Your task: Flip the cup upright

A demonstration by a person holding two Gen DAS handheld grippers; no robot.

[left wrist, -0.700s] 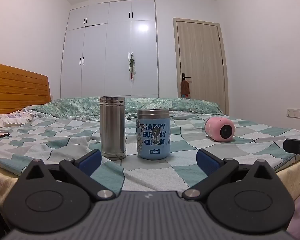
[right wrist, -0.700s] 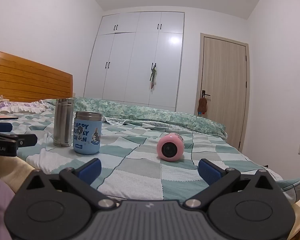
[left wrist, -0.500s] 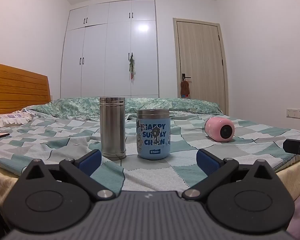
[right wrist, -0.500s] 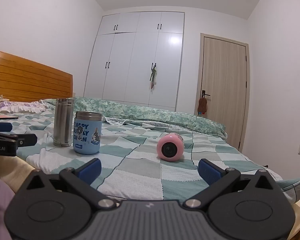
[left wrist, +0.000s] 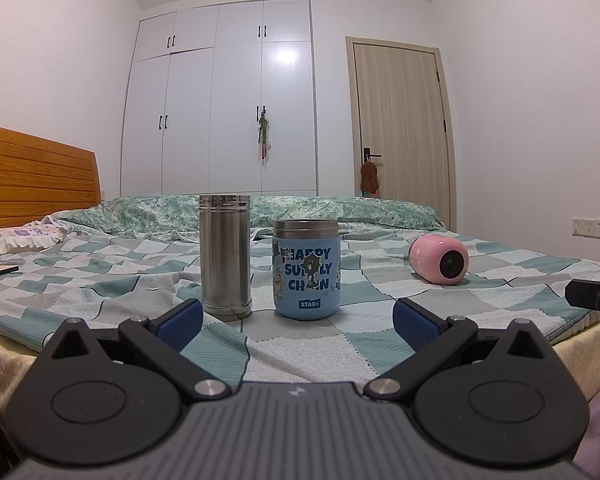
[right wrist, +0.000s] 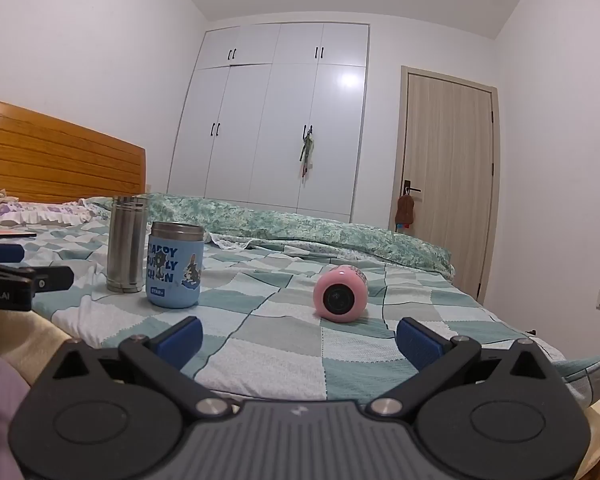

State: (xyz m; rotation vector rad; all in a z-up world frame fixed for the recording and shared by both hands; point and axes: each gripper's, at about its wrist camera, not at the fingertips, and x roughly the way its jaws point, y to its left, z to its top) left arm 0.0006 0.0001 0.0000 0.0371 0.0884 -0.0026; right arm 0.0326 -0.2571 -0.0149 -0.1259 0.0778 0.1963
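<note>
Nothing has moved since the earlier frames: both claws hang spread and empty before the bed [right wrist: 284,344]. Left claw [left wrist: 296,318]; right claw [right wrist: 298,338], its far fingertips cut off. Pink cup [right wrist: 341,294] lies on its side on the checked quilt, dark end facing the camera, well apart from 2 upright containers: steel flask [left wrist: 225,256], blue jar [left wrist: 306,270].

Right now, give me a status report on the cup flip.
Left gripper open, right gripper open, both empty. Pink cup on its side on checked bedspread, untouched. Nothing between right gripper and cup.

pink cup [right wrist: 341,294] lies on its side on the checkered bedspread [right wrist: 284,332].
</note>
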